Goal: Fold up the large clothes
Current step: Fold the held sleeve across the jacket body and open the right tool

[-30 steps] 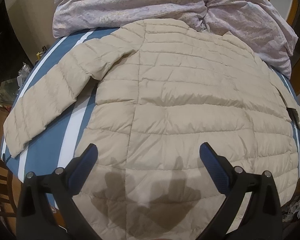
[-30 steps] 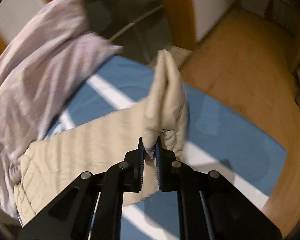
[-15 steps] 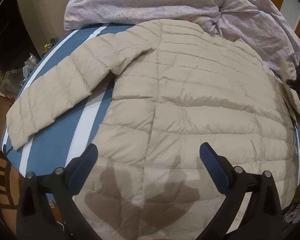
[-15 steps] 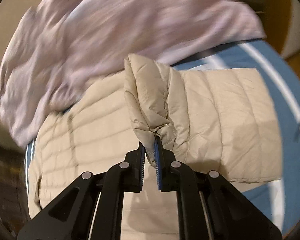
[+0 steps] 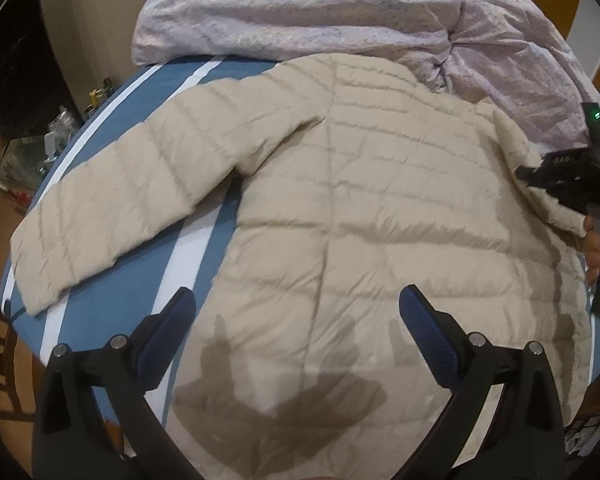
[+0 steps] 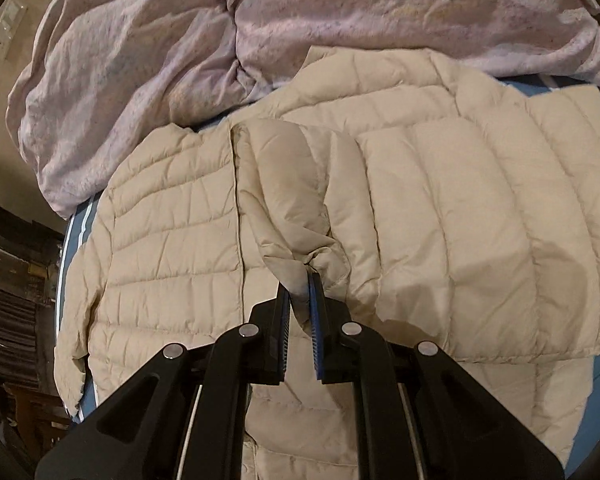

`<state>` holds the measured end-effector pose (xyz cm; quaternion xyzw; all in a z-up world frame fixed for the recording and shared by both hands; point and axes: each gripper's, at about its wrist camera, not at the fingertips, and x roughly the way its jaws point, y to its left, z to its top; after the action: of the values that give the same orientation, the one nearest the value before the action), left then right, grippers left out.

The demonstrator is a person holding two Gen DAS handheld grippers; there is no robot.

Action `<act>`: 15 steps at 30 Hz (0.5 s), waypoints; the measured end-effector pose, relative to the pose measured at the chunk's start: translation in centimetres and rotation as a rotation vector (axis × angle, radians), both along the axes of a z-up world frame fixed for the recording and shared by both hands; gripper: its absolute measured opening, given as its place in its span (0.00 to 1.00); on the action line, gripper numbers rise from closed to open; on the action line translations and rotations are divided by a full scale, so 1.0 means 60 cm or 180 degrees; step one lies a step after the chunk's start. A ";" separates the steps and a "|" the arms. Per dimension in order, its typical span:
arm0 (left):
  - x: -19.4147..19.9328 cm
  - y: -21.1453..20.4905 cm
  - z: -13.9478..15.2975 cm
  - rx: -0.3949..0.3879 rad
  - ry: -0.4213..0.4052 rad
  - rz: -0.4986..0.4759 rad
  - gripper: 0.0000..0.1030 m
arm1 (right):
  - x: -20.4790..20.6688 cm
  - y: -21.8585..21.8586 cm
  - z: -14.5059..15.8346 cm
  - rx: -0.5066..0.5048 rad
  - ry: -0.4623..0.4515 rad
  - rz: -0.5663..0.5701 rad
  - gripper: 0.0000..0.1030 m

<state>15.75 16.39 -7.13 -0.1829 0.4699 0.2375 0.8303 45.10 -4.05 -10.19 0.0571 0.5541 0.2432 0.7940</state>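
Left wrist cam looks steeply down over the jacket (image 5: 340, 208). Right cam's closer, angled down too. Both share jacket & duvet (image 6: 260, 28).

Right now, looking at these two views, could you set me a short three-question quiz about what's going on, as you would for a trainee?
1. True or false: the left gripper is clamped on the beige puffer jacket.
2. What does the right gripper hold? A) the lilac duvet B) the cuff of a jacket sleeve C) nothing
3. Fill in: the other sleeve lies spread flat on the ____-and-white striped sheet.

Key:
1. False: its jaws stand wide open above the jacket.
2. B: the pads pinch the cuff, with the sleeve brought over the jacket's body.
3. Blue.
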 end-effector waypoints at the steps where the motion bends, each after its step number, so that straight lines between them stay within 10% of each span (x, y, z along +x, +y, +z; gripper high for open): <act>1: 0.011 -0.001 0.003 -0.0005 -0.0023 -0.0043 0.98 | -0.001 -0.002 -0.002 -0.0001 0.0013 -0.0007 0.10; 15: 0.208 -0.015 0.013 -0.0554 -0.0286 -0.0515 0.98 | -0.008 -0.008 -0.041 0.0045 0.0189 -0.0123 0.10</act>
<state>28.20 15.49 -6.33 -0.2261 0.4642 0.1195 0.8480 44.65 -4.54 -12.64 0.0807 0.5745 0.2299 0.7814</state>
